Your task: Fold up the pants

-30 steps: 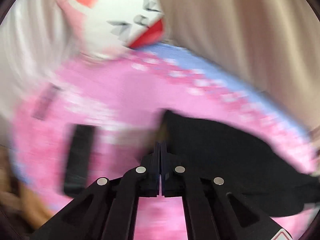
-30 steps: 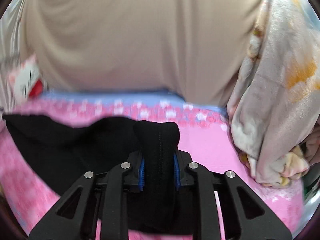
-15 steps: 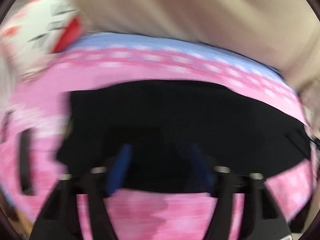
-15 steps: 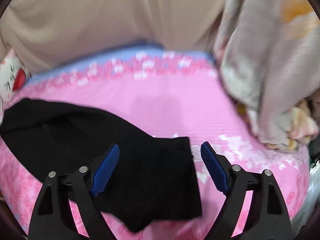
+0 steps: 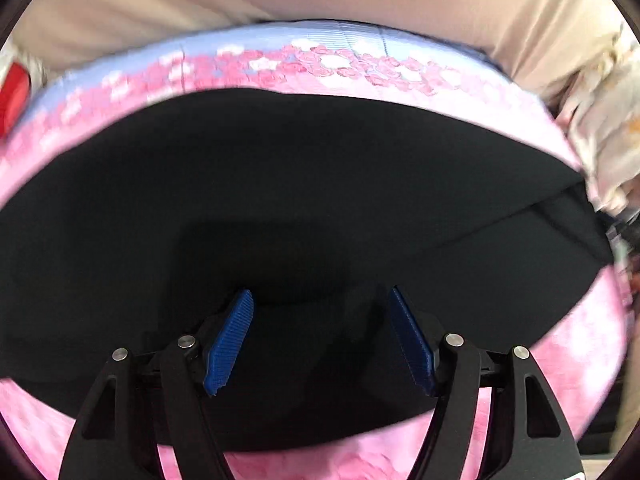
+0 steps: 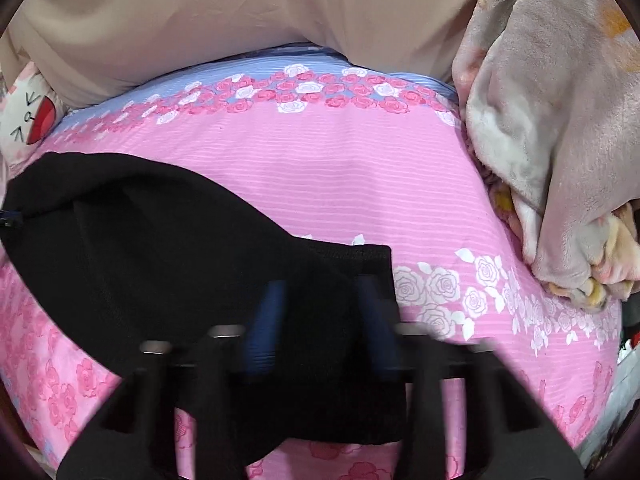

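Observation:
The black pants lie flat on the pink rose-print bedsheet. In the left wrist view they fill the middle, and my left gripper hangs open just above them with its blue pads apart and nothing between them. In the right wrist view the pants lie at the left, with a hemmed end at the middle. My right gripper is blurred and stands over that end, its blue pads apart with black cloth between them. I cannot tell whether they press it.
A beige curtain hangs behind the bed. A crumpled pale blanket is piled at the right. A white cat-face cushion sits at the far left. The bedsheet shows bare pink between the pants and the blanket.
Both grippers let go of the pants and opened. The left one swung over the spread cloth. The right one has since narrowed over the hemmed end.

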Motion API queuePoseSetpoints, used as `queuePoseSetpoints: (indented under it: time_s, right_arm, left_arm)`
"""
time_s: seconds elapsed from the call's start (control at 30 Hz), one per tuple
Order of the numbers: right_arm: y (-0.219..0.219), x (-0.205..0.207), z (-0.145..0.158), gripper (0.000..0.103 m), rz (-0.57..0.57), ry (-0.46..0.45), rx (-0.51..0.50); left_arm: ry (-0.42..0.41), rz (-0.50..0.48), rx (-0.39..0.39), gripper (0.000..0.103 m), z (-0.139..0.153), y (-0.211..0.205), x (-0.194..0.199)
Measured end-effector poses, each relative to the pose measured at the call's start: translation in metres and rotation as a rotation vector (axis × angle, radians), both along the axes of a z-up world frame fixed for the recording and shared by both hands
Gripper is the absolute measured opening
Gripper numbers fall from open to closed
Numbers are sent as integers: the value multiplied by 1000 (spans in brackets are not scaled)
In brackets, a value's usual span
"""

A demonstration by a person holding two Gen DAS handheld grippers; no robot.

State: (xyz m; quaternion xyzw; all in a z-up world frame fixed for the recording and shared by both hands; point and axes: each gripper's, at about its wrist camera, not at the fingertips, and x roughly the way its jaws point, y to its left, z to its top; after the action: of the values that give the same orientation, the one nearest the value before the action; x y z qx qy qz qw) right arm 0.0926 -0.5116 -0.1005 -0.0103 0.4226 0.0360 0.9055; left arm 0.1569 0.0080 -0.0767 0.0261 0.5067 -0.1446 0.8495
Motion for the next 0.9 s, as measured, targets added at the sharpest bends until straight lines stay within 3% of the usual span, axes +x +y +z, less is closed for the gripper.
queuePoseSetpoints:
  time_s: [0.1, 0.17, 0.2, 0.3, 0.37, 0.4, 0.43, 0.57, 0.63, 0.7, 0.73, 0.77, 0.83, 0.9]
  right_arm:
    - [9, -3, 1, 0, 18, -4, -68]
    - [14, 2, 9, 0, 22, -32, -96]
    - [14, 5, 17, 0, 18, -55, -119]
    - [19, 2, 74, 0, -6, -238, -197]
    - [22, -13, 108, 0, -7, -339, -224]
    - [19, -18, 115, 0, -19, -342, -226]
    - [8, -20, 112, 7, -15, -280, -160]
    - [-25, -19, 49, 9, -36, -49, -2]
    - [-30, -19, 24, 9, -42, 0, 38]
    - [-29, -19, 8, 11, -45, 12, 75]
    - [-28, -17, 4, 26, -43, 11, 85]
    - [-26, -18, 3, 45, -44, -1, 80]
    - [-23, -17, 2, 64, -47, -16, 62]
    - [-20, -14, -1, 63, -36, -10, 57]
  left_arm:
    - [-75, -30, 134, 53, -3, -15, 2]
    - [-80, -43, 160, 11, 0, -16, 8]
    - [-67, -50, 153, 0, 2, -14, 14]
    - [6, -45, 61, 2, 18, 0, 29]
    - [-26, -61, 52, 0, 34, 7, 17]
    - [-68, -58, 85, 0, 43, 11, 6]
    - [-85, -60, 101, 0, 47, 18, -1]
    - [-75, -50, 104, 0, 44, 30, -15]
    - [-82, -35, 131, 0, 36, 23, -13]
    - [-80, -26, 130, 6, 35, 19, -7]
    - [-76, -36, 127, 21, 34, 14, -6]
    - [-85, -34, 134, 49, 33, 10, -6]
    - [-143, -25, 152, 72, 32, 7, -11]
    - [-177, -37, 173, 72, 31, -5, -7]
